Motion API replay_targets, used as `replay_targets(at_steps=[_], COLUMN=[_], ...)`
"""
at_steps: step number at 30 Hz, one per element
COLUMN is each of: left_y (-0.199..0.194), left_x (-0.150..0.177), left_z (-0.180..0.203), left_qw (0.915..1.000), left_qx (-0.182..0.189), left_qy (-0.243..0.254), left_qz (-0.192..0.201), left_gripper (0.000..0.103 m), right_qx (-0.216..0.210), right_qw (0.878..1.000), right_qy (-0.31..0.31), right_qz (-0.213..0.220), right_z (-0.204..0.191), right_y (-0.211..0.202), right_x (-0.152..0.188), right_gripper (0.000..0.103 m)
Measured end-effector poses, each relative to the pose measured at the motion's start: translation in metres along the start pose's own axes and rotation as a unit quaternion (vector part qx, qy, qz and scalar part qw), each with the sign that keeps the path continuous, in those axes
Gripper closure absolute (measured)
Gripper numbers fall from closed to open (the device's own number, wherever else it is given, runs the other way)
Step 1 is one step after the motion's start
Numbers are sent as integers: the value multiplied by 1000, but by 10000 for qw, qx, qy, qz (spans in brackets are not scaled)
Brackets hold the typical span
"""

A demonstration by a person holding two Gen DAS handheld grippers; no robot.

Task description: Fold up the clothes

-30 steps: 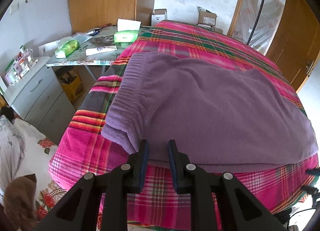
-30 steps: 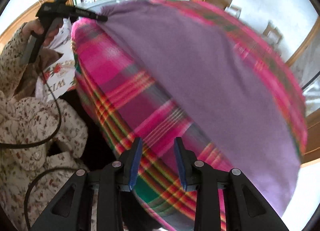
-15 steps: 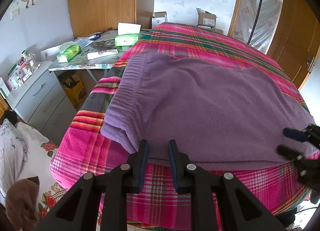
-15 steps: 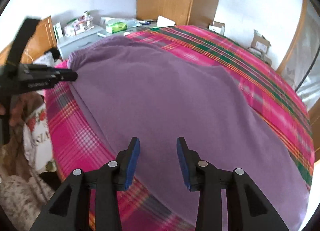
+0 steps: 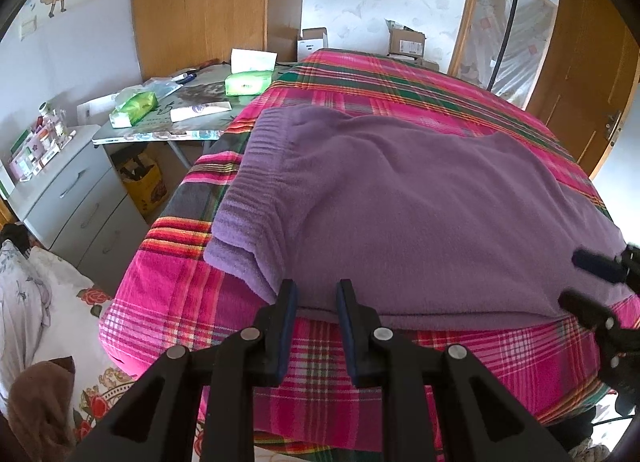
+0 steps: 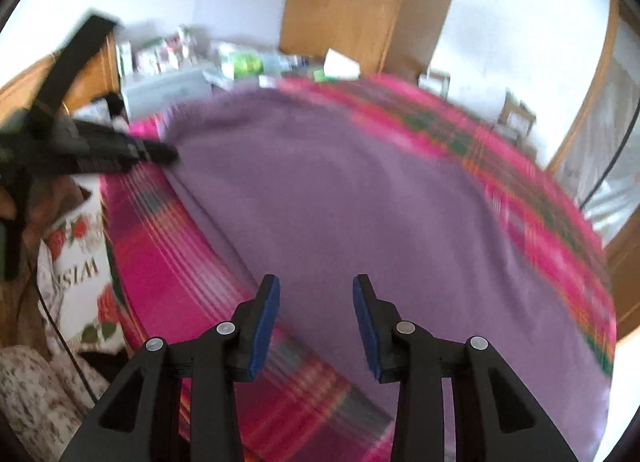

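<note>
Risking single-layer pinch: left claw (image 5: 314,294) released at doubled garment (image 5: 420,206) hem, right claw (image 6: 314,302) released above, bed (image 5: 168,294) edge near.

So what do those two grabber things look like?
Both are black plastic. The left gripper and right gripper each have two flat fingers lined with blue pads, plus round silver screws. A thin black cable hangs near a flowery sleeve.

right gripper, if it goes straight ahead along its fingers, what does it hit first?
Most likely the purple garment lying on the plaid bedspread. The right gripper is open, aimed near the garment's close edge with nothing in between. The frame is motion-blurred, so depth is uncertain; it might clip the bedspread just before the edge.
</note>
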State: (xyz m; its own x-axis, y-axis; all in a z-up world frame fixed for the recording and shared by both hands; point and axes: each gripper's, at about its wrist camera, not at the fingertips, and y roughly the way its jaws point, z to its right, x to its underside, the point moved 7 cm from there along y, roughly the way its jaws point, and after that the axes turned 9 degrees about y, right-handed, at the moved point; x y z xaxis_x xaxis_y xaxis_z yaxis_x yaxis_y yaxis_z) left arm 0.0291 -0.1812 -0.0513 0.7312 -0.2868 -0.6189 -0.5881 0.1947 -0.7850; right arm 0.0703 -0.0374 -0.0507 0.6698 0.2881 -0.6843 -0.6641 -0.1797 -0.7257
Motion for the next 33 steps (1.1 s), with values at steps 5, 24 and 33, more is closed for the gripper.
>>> replay_targets(at_steps=[5, 24, 33], left_y=[-2, -6, -19], left_x=[4, 13, 13], left_z=[0, -8, -35], left_qw=[10000, 10000, 9971], left_qx=[10, 71, 417], left_qy=[23, -8, -626], left_qz=[-7, -33, 77], left_gripper=[81, 77, 77], right_qx=[-179, -740, -931], right_qw=[9997, 9972, 9956], right_qy=[-8, 79, -21], right_qz=[144, -70, 109], right_z=[-17, -50, -59], right_y=[14, 44, 36], right_x=[-20, -21, -29], right_gripper=[63, 63, 63])
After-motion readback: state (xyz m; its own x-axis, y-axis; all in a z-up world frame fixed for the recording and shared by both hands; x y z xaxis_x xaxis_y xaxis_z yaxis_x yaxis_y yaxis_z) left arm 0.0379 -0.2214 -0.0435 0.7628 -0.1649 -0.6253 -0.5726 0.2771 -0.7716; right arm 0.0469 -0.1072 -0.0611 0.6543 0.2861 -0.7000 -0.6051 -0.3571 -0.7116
